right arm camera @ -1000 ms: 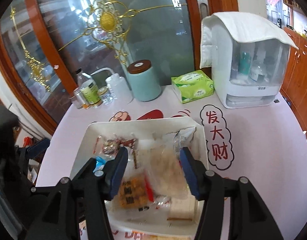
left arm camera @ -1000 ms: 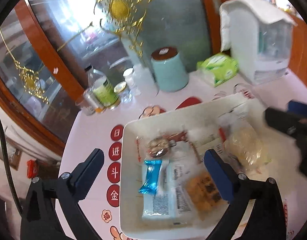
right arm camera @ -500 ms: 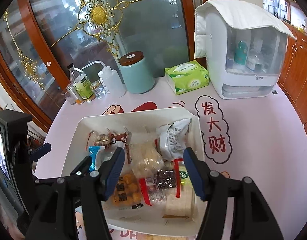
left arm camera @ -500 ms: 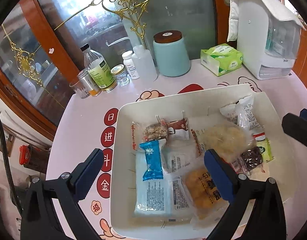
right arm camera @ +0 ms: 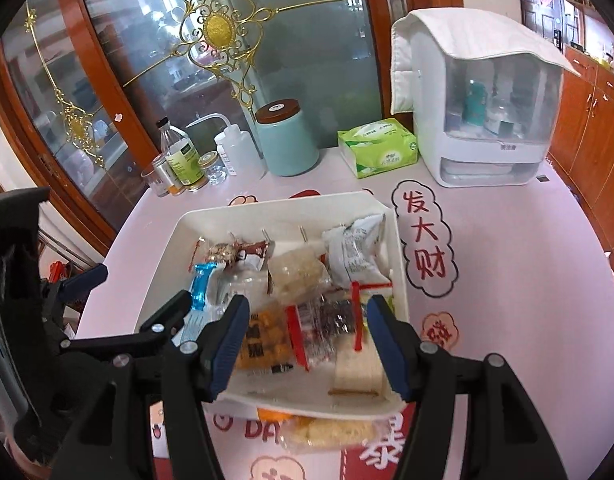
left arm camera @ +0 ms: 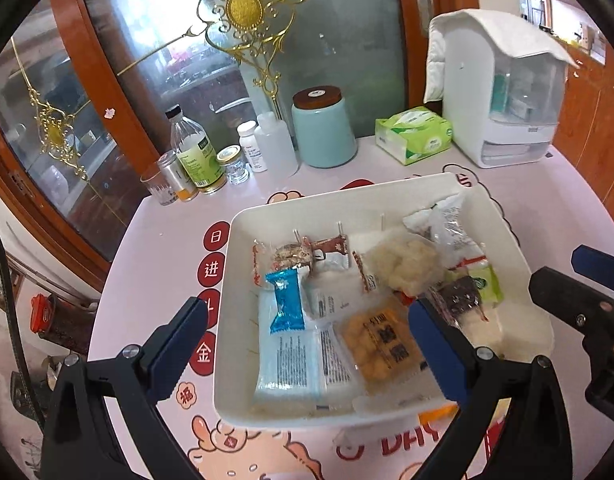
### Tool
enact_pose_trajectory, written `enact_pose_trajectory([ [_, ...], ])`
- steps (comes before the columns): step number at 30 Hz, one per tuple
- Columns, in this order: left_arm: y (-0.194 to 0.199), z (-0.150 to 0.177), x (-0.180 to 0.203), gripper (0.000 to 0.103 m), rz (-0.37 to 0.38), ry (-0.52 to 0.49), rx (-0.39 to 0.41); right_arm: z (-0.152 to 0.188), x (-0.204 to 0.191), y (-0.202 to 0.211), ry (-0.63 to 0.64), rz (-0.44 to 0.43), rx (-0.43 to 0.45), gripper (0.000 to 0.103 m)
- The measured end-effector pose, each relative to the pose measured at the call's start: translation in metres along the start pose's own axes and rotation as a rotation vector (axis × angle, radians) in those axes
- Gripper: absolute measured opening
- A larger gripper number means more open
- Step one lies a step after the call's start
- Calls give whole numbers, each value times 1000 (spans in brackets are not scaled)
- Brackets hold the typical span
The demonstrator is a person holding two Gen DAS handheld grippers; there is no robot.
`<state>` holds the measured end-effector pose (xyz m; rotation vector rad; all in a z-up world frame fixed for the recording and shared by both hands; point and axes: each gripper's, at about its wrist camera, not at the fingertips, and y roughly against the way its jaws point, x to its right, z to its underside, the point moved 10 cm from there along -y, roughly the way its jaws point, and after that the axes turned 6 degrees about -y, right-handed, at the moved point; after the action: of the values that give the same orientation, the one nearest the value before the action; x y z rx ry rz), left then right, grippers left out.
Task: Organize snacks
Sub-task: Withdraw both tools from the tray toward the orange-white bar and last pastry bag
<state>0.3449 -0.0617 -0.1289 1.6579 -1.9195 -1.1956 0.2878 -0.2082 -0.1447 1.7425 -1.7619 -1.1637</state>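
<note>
Snacks [right arm camera: 303, 280] in white tray [right arm camera: 283, 210] — both tongs pulled back.
Left gripper [left arm camera: 307, 340] wide, empty; right gripper [right arm camera: 307, 328] parted wider than before, empty — tray now fully visible on table [right arm camera: 507, 280].

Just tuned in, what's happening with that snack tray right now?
Both hand-held grippers hover over the white tray, which sits on the pink table full of wrapped snacks. The left gripper and the right gripper are open and hold nothing. One snack packet lies outside the tray, by its near edge.
</note>
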Motion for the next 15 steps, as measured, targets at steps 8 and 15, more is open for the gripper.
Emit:
enact_pose_trajectory([
  [8,38,50,15,100,68,-18,42,48,25,23,-49,1,-47,62],
  [15,46,105,41,100,114,-120,31,89,45,22,-149,-28,-123,62],
])
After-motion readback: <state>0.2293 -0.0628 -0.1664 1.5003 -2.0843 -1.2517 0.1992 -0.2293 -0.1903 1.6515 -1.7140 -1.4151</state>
